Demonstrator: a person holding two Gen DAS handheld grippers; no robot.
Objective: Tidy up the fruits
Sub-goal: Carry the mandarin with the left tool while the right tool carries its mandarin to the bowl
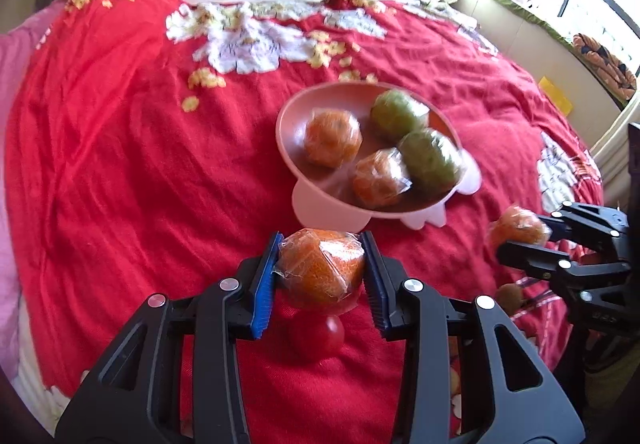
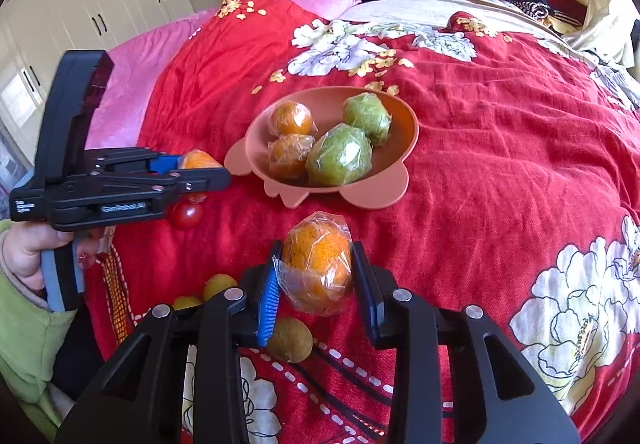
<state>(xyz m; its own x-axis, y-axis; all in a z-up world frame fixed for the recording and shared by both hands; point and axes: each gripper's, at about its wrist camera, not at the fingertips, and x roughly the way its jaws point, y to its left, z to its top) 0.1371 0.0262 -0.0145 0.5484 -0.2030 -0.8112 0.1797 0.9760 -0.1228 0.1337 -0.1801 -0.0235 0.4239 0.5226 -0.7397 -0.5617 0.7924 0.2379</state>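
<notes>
Red floral bedspread (image 2: 500, 172) covers the bed, and the pink bowl (image 2: 404, 116) on it already holds two wrapped oranges and two wrapped green fruits. Left tongs (image 1: 320, 268) are clamped on a wrapped orange (image 1: 320, 268); right tongs (image 2: 318, 268) grip another wrapped orange (image 2: 318, 268), both just short of the bowl. Carry each over the rim and lower before letting go, one at a time; the wrap probably slides. A cherry tomato (image 2: 186, 214) and small brownish fruits (image 2: 290, 340) wait nearby.
</notes>
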